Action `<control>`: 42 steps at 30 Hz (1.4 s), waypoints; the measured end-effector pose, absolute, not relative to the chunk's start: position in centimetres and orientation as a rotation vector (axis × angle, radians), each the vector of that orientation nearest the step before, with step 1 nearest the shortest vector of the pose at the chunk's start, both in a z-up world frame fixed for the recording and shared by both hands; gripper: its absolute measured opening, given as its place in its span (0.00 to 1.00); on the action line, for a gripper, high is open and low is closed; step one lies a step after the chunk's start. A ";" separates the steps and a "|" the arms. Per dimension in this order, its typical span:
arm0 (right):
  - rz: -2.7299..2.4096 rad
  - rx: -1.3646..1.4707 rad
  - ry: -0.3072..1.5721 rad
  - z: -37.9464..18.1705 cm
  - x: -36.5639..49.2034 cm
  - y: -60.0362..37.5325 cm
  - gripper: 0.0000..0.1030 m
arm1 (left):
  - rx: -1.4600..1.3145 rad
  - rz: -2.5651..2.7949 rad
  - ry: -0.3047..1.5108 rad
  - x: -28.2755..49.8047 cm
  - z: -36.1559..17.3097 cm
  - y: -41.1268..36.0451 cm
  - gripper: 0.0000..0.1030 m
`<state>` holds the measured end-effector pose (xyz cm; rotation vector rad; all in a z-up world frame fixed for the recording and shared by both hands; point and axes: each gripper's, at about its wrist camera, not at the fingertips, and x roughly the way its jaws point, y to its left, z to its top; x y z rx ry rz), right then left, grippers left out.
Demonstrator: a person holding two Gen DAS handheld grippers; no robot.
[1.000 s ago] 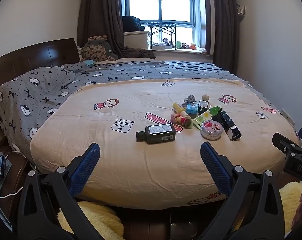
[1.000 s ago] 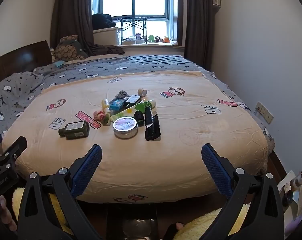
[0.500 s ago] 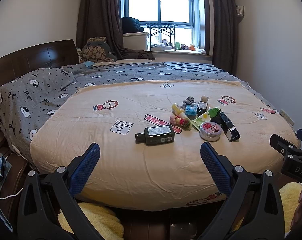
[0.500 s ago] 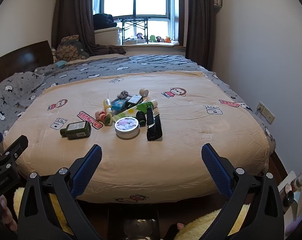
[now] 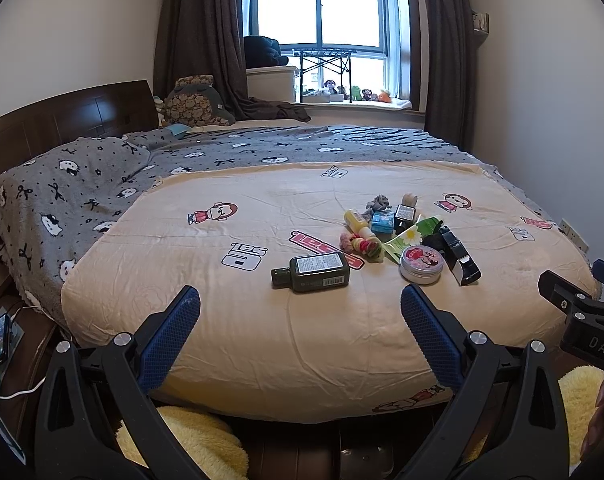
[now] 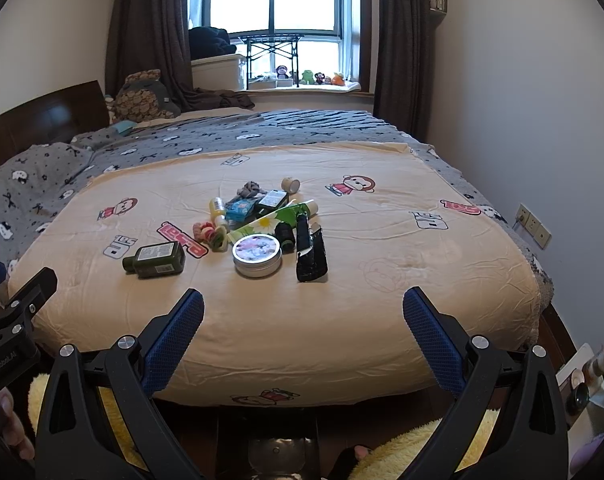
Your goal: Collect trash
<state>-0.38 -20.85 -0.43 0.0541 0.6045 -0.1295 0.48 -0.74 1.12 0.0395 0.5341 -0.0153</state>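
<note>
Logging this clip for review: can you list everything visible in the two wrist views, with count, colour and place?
dark green bottle: 1, lying on its side, nearest item, apart from the pile
round tin: 1, silver with pink lid, front of the pile
black box: 1, right of the tin
green tube: 1, daisy print, mid pile
yellow bottle: 1, back left of the pile
blue packet: 1, back of the pile
hair ties: several, pink and green, left of the tin
bed cover: 1, beige
left gripper: open, empty
right gripper: open, empty
</note>
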 end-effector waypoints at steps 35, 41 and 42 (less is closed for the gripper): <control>-0.102 0.060 0.599 -0.4 -0.5 -20.7 0.97 | 0.037 -0.014 0.528 0.0 1.2 -0.5 0.92; -0.095 0.068 0.599 -0.6 -0.4 -21.0 0.97 | 0.040 -0.012 0.535 0.2 0.8 -0.5 0.92; -0.093 0.070 0.599 -0.7 -0.3 -21.0 0.97 | 0.041 -0.013 0.538 0.3 0.6 -0.5 0.92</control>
